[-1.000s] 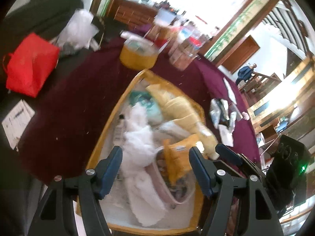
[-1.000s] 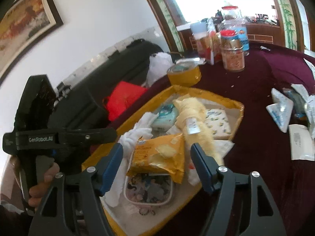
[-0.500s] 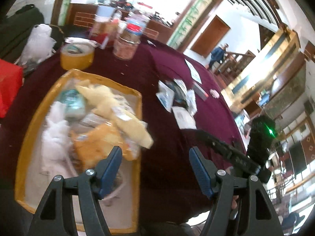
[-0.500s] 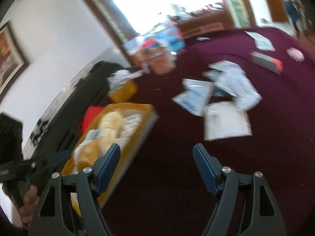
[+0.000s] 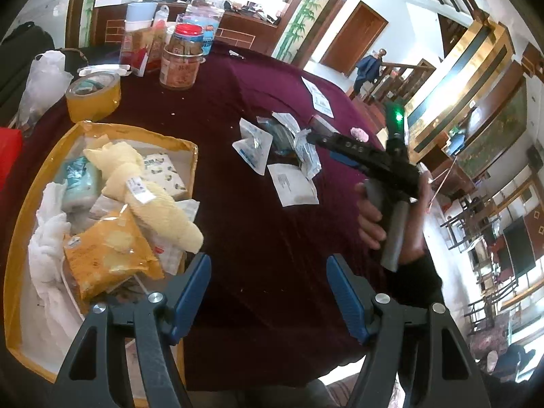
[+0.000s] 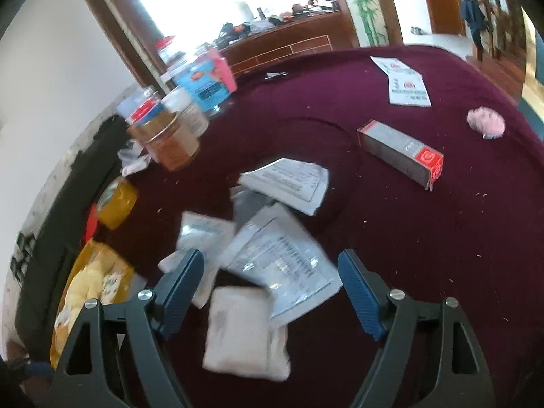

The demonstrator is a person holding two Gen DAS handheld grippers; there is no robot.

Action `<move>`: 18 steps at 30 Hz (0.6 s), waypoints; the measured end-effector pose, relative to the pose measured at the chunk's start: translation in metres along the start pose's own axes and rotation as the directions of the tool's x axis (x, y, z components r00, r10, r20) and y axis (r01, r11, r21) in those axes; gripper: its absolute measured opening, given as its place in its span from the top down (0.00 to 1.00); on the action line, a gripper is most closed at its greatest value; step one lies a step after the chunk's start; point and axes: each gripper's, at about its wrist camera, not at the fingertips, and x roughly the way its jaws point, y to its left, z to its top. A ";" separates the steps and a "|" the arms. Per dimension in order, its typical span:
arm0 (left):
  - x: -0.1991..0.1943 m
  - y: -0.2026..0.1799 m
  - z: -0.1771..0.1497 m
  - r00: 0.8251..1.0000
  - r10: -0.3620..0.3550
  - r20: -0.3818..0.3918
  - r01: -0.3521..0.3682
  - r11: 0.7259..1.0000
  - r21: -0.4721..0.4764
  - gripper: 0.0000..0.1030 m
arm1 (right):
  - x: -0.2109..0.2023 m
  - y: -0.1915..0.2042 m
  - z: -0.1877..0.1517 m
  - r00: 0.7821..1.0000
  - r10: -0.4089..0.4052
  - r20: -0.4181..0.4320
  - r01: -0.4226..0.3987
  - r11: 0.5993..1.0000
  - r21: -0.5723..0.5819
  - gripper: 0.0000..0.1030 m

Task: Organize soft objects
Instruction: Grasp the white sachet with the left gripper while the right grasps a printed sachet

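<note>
A yellow-rimmed tray [image 5: 23, 204] at the left holds soft things: a pale yellow plush towel [image 5: 149, 197], an orange packet [image 5: 105, 255], a white cloth [image 5: 44, 248] and tissue packs. My left gripper [image 5: 268, 289] stands open over bare maroon cloth just right of the tray, with nothing between its fingers. My right gripper [image 6: 270, 289] hovers over a heap of white and clear packets [image 6: 282, 268]. Its jaws are opening, and a soft white packet [image 6: 244, 333] lies on the cloth below them, untouched. A pink fluffy ball [image 6: 485, 123] lies far right.
Jars [image 6: 166, 136] and a yellow tape roll [image 5: 93, 97] stand at the back of the round table. A grey and red box [image 6: 401, 154] and a leaflet [image 6: 406, 86] lie beyond the packets. A hand [image 5: 374, 217] holds the other gripper's handle.
Both grippers swung right, off the tray. The right one now hangs over the loose packets with its jaws wider apart. The left one has come over bare cloth.
</note>
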 end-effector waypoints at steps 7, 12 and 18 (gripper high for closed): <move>0.026 -0.018 0.009 0.998 -0.041 -0.057 0.041 0.999 0.010 0.28 | 0.016 -0.009 -0.007 1.000 0.021 -0.010 -0.021 0.999 -0.036 0.22; 0.046 -0.032 0.013 0.994 -0.050 -0.098 0.052 0.998 0.024 0.28 | 0.032 -0.001 -0.011 0.997 -0.054 -0.062 0.047 0.994 -0.100 0.33; 0.061 -0.036 0.018 0.993 0.011 -0.122 -0.009 1.000 0.009 0.28 | 0.026 -0.008 -0.010 0.996 0.000 -0.086 -0.004 0.999 -0.040 0.59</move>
